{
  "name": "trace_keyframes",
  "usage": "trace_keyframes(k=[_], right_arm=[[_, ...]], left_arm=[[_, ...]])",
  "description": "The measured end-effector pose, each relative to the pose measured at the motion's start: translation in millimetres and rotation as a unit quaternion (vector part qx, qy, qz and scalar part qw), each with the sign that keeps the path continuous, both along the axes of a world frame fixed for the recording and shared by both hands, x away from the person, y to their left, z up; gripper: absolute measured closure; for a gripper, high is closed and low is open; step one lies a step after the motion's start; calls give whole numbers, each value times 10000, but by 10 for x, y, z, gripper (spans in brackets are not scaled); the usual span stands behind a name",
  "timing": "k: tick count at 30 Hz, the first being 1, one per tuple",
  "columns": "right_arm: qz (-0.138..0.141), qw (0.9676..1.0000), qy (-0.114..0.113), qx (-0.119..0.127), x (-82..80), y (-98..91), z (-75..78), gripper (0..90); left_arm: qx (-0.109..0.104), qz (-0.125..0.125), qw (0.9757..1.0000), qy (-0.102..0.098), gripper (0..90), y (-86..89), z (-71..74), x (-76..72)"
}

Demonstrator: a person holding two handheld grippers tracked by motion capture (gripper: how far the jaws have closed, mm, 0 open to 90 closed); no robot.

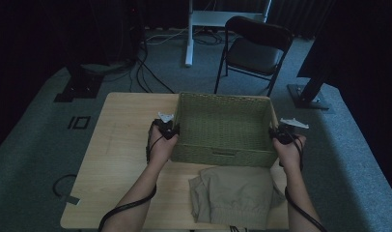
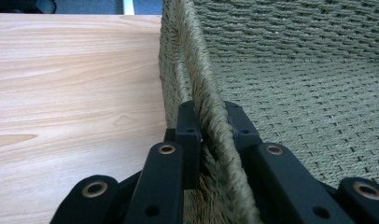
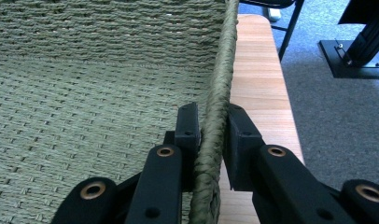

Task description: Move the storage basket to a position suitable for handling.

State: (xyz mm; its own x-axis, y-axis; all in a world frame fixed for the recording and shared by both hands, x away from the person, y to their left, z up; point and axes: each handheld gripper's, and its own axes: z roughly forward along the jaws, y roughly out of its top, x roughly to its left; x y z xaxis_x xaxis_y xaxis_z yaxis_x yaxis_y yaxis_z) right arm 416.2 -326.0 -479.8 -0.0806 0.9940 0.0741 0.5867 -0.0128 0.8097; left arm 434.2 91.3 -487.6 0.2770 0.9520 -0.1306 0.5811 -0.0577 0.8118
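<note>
At the middle of the wooden table (image 1: 121,145), a woven green basket (image 1: 223,126), upright and open-topped. Gripped at both short sides: left gripper (image 1: 171,131) clamped on the left rim, one jaw inside the wall and one outside; right gripper (image 1: 279,136) pinched the same way on the right rim. Just in front of the basket, folded beige trousers (image 1: 235,197). Behind the table, a black folding chair (image 1: 254,50).
</note>
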Motion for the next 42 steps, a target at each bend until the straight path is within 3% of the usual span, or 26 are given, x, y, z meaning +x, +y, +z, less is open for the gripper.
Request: trace_keyframes(k=[13, 18, 26, 27, 28, 29, 30, 31, 33, 34, 37, 40, 42], right_arm=[[-50, 10000, 74, 17, -10, -265, 15, 775], [-3, 9999, 113, -90, 53, -282, 25, 779], [52, 9999, 91, -34, 102, -275, 18, 779], [59, 9999, 88, -31, 101, -275, 17, 776], [70, 9999, 91, -23, 101, -280, 17, 763], [70, 9999, 77, 10, 100, -287, 16, 731], [70, 10000, 37, 48, 100, -296, 16, 673], [115, 9999, 41, 86, 100, -297, 16, 626], [264, 9996, 2, 70, 100, -289, 19, 561], [309, 9995, -49, 85, 101, -291, 26, 503], [263, 9992, -255, 175, 104, -305, 48, 377], [385, 9982, -401, 228, 110, -310, 71, 272], [387, 9985, -313, 213, 105, -313, 98, 252]], left_arm=[[-20, -96, 9999, 59, 793, -251, 4, 9], [11, -51, 10000, 64, 790, -271, 6, -4], [3, 15, 10000, 69, 790, -255, 7, -1], [28, -62, 10000, 30, 787, -254, 3, 6], [7, -126, 9999, 31, 763, -251, -5, 14], [-235, -158, 9996, 89, 722, -238, -6, 22], [-348, -178, 9991, 133, 626, -241, 4, 25], [-343, -310, 9989, 106, 563, -255, 11, 32], [-136, -472, 9988, 81, 414, -267, 10, 41], [-162, -587, 9981, 49, 367, -261, 12, 50], [-224, -533, 9983, 109, 293, -225, 22, 66], [-211, -553, 9982, 122, 236, -191, 29, 84], [-220, -602, 9978, 151, 236, -184, 32, 87]])
